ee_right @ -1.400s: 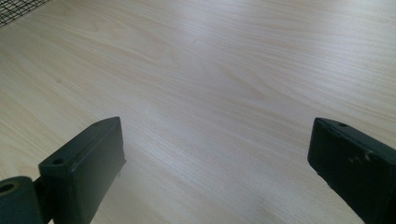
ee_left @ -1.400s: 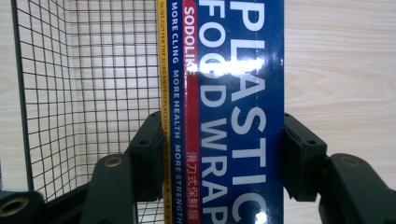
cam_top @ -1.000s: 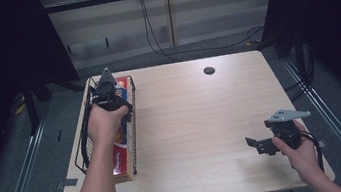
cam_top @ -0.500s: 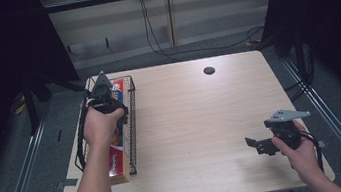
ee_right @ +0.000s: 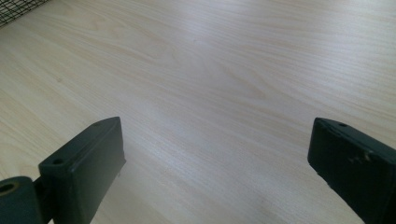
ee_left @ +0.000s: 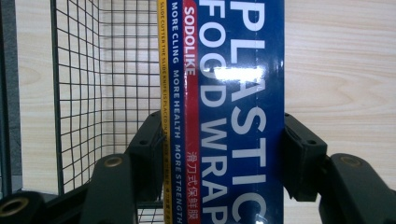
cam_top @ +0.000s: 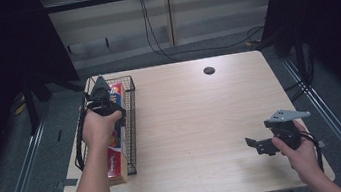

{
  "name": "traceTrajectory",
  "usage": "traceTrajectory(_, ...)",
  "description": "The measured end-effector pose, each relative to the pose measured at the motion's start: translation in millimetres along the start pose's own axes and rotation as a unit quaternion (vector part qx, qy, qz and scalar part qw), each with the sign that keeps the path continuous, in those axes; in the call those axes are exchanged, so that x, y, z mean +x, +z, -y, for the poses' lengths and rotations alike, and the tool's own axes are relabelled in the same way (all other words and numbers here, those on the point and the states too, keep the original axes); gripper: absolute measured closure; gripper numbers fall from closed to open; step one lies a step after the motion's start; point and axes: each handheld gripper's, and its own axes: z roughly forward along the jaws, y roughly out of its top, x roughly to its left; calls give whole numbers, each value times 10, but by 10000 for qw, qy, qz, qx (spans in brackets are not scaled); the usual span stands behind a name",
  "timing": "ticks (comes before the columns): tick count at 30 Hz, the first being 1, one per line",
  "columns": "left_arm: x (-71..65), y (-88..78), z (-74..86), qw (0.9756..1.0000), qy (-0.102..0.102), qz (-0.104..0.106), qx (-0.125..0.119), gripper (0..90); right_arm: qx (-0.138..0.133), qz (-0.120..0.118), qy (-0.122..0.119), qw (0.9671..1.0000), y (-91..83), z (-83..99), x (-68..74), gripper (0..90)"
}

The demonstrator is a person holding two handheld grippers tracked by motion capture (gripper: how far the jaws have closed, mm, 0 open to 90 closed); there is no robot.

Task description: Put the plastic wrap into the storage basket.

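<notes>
**Inspector A:** State of the left gripper (cam_top: pixel 99 97)?

**Inspector B:** Clamped on the plastic wrap box (ee_left: pixel 224 112). In the left gripper view both pads press its long side faces, the box running straight ahead between the jaws. Its long axis lies along the jaws' line of sight, not across it.

**Inspector A:** Location of the box?

**Inspector B:** At the table's (cam_top: pixel 197 122) left edge, along the wire basket (cam_top: pixel 132 126). Its long axis runs parallel to that edge, near end toward the front left corner. From the high view I cannot tell whether it sits fully inside the basket or against the basket's outer wall; the left gripper view shows mesh on one side of the box and bare tabletop on the other.

**Inspector A:** Right gripper (cam_top: pixel 261 145)?

**Inspector B:** Jaws spread wide with nothing between them, above bare wood near the front right corner, well apart from the box.

**Inspector A:** Assessment?

**Inspector B:** The left hand (cam_top: pixel 100 128) is the working hand. My judgement: any placing turns on keeping the box's length in line with the basket's long walls; a skew would likely catch the wire rim.
</notes>
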Motion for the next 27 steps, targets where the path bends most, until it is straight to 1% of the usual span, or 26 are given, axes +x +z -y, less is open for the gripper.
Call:
traceTrajectory(4,24,34,-10,10000,-8,-30,33,428,8,13,9,10000,6,2,2,34)
traceTrajectory(6,34,50,-12,10000,-42,-4,40,428,17,5,3,10000,7,3,4,34)
traceTrajectory(7,33,62,-12,10000,-42,-44,24,428,24,-4,0,10000,6,3,4,34)
traceTrajectory(8,43,69,-17,10000,3,-28,48,428,17,-15,-10,10000,7,2,2,34)
traceTrajectory(13,49,112,-23,10000,-43,-37,54,428,6,-1,-31,10000,8,-2,-2,34)
traceTrajectory(14,57,116,-28,10000,-12,-53,56,427,7,1,-27,10000,8,-2,-2,34)
traceTrajectory(16,57,135,-25,10000,-28,-57,36,427,4,-1,-25,10000,8,-3,-1,34)
traceTrajectory(17,64,138,-28,10000,-33,-34,70,428,3,-2,-25,10000,8,-3,-1,34)
traceTrajectory(23,79,180,-32,9999,-85,-50,89,427,-5,5,-19,10000,7,-1,-1,34)
traceTrajectory(25,94,189,-39,9999,-36,-52,131,426,-2,2,-18,10000,7,-1,-1,34)
traceTrajectory(26,89,200,-37,9999,-69,-28,107,427,3,2,-12,10000,6,-1,2,34)
traceTrajectory(27,88,209,-37,9999,-56,-33,93,427,1,-9,-22,10000,8,-1,2,34)
